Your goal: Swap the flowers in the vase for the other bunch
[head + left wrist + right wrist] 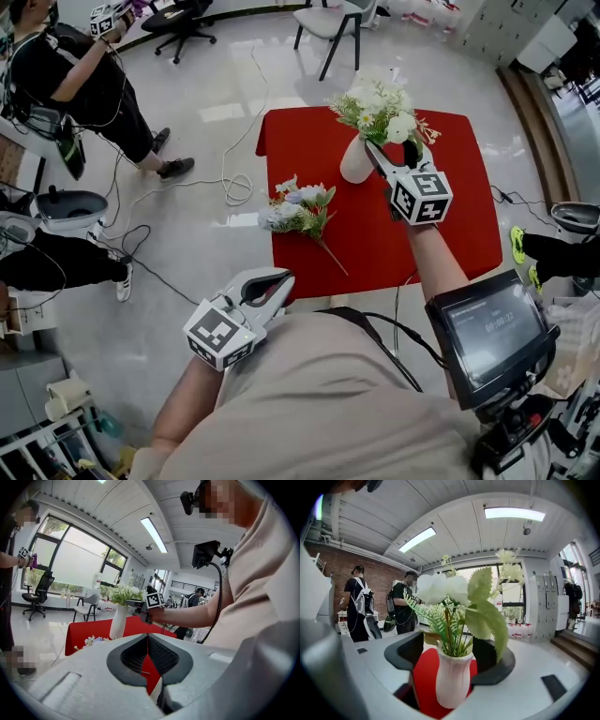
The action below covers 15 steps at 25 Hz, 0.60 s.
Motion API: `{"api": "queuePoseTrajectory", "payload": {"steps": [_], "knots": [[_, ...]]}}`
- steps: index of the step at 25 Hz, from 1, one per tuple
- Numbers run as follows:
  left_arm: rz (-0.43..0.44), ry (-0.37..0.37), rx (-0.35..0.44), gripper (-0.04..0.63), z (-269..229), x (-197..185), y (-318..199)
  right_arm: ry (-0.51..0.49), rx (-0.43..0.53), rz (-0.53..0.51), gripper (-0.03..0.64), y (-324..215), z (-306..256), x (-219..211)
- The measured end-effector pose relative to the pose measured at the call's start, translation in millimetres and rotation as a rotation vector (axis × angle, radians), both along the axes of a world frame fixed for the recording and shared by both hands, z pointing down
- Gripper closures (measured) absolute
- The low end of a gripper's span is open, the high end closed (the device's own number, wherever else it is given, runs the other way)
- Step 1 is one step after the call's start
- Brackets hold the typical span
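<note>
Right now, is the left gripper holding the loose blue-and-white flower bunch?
No, the blue-and-white flower bunch lies on the red table, apart from the left gripper, which holds nothing.

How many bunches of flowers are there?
2: a white bunch standing in the vase, and a second bunch lying on the red table near its left edge. None seems hidden.

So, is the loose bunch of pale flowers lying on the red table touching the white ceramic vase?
Apart. The head view shows bare red table between the loose bunch and the white vase.
</note>
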<state>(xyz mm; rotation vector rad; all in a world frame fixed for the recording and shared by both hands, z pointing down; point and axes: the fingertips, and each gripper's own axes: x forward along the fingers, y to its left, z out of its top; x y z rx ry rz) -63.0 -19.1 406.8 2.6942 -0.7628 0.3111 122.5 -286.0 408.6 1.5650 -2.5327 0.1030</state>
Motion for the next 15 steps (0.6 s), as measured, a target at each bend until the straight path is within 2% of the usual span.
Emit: {"api": "queuePoseTrajectory", "payload": {"steps": [15], "knots": [[0.085, 0.013, 0.002, 0.588, 4.5, -20.6, 12.0, -0.013, -0.038, 0.107, 0.284, 40.6, 22.2, 9.8]]}}
